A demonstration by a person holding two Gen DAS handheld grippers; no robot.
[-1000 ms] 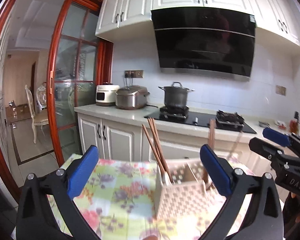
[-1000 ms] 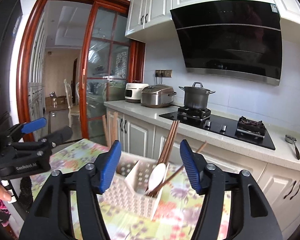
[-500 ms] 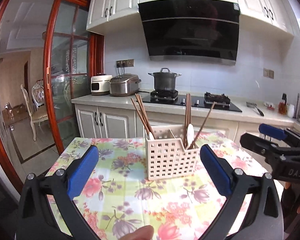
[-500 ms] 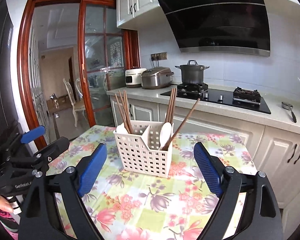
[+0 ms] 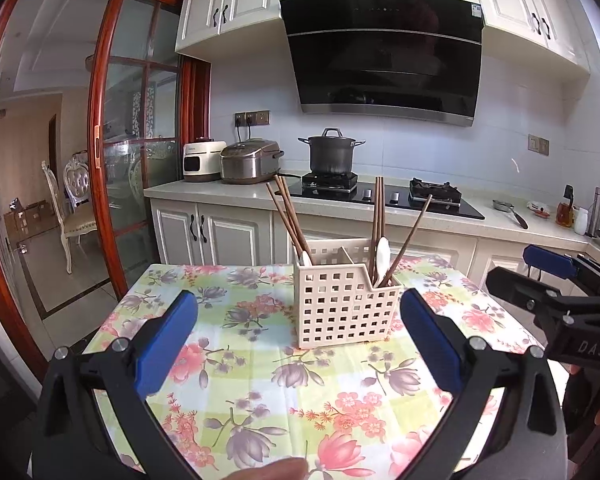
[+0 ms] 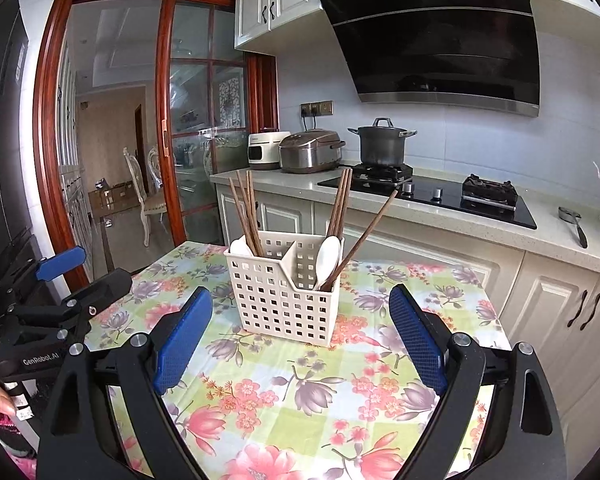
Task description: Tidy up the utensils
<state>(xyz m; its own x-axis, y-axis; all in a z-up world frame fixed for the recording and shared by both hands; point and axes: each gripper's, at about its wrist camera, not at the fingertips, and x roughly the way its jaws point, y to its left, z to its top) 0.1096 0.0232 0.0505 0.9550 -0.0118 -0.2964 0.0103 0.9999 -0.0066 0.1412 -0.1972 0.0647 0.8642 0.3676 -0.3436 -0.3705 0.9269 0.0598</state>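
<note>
A cream perforated utensil caddy (image 5: 342, 306) (image 6: 282, 296) stands on the floral tablecloth (image 5: 252, 380) (image 6: 284, 392). It has two compartments. Brown chopsticks (image 5: 286, 214) (image 6: 244, 210) and a white spoon lean in its left compartment. More chopsticks (image 5: 378, 208) (image 6: 340, 204) and a white spoon (image 5: 382, 256) (image 6: 326, 260) stand in the right one. My left gripper (image 5: 298, 338) is open, back from the caddy, with nothing between its blue pads. My right gripper (image 6: 300, 330) is open too, short of the caddy and holding nothing. Each gripper shows at the edge of the other's view.
Behind the table runs a kitchen counter (image 5: 220, 190) with a rice cooker (image 5: 250, 162), a small white appliance and a pot (image 5: 332, 152) on a black hob. A red-framed glass sliding door (image 5: 136, 152) stands at the left. A person's fingertip (image 5: 272, 470) shows at the bottom edge.
Both grippers have pulled back from the caddy, which now looks smaller and stands free on the cloth. The right gripper's jaws have spread wider.
</note>
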